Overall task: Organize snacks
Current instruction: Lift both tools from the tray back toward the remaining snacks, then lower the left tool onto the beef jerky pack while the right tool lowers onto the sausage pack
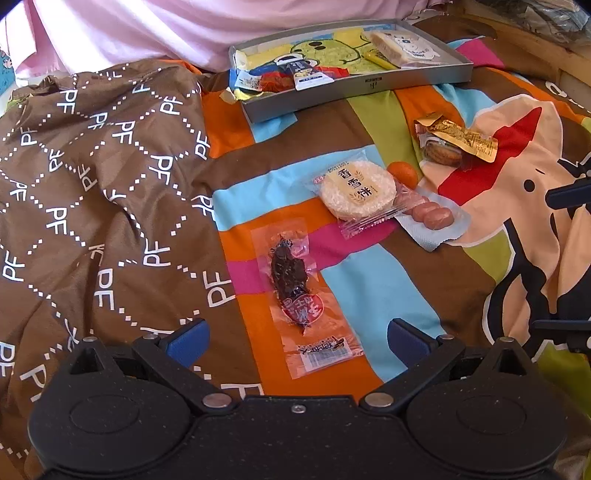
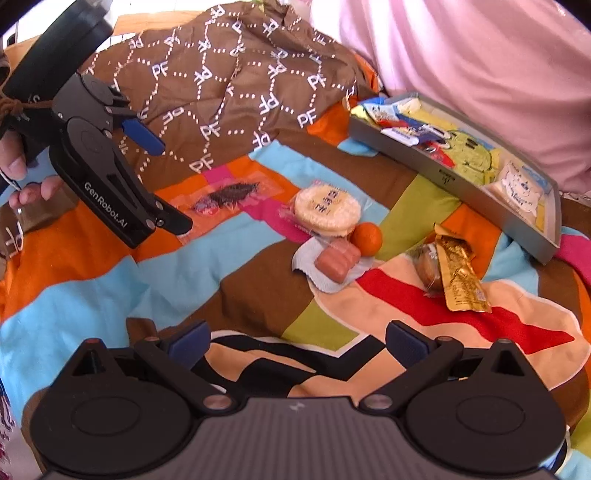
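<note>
On the colourful bedspread lies a clear packet of dark dried meat (image 1: 295, 288) (image 2: 225, 195). My left gripper (image 1: 297, 338) (image 2: 166, 181) is open, its blue pads either side of the packet's near end. Farther off lie a round rice cracker (image 1: 356, 188) (image 2: 327, 210), a pack of pink sausages (image 1: 430, 214) (image 2: 336, 260), a small orange (image 1: 402, 173) (image 2: 365, 238) and a gold-wrapped cake (image 1: 454, 142) (image 2: 458, 273). The grey tray (image 1: 369, 86) (image 2: 454, 177) at the back holds several wrapped snacks. My right gripper (image 2: 297, 339) is open over the bedspread, nothing between its pads.
A brown cloth printed with "PF" (image 1: 92, 184) (image 2: 229, 85) is bunched on the left beside the meat packet. Pink fabric (image 1: 147, 29) (image 2: 480, 55) lies behind the tray. A hand (image 2: 22, 173) holds the left gripper. The right gripper's fingers (image 1: 569, 194) show at the right edge.
</note>
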A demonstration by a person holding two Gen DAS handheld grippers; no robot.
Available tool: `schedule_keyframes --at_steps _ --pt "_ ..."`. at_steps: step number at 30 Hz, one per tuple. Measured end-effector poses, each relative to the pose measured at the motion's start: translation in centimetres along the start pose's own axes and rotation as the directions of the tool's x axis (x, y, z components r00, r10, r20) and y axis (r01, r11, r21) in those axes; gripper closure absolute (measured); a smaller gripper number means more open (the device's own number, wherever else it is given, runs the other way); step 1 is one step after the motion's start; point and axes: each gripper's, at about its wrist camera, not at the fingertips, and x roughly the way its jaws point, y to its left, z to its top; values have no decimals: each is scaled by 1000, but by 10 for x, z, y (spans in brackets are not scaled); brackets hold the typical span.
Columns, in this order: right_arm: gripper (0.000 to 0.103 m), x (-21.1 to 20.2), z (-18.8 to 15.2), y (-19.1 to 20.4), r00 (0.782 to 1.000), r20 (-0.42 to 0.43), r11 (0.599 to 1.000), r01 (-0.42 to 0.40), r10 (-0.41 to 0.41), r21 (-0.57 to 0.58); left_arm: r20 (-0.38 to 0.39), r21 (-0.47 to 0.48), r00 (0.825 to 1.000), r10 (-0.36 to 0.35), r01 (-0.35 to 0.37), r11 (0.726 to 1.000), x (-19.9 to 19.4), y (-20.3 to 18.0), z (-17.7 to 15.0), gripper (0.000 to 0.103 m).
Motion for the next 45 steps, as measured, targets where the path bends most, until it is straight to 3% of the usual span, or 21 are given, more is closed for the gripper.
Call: schedule_keyframes --at_steps 11,22,32,45 --pt "0 21 9 -12 999 -33 1000 4 -3 26 -40 -21 999 11 -12 1000 15 -1 2 1" --pt "0 59 39 -45 999 -14 984 33 -31 173 -17 -61 998 58 -59 996 41 12 20 1" --pt "0 95 54 -65 998 -70 952 16 6 306 2 -61 994 105 -105 993 59 13 32 2" --pt "7 114 49 -61 995 -98 946 18 15 325 -17 -101 997 75 -77 992 74 24 33 20"
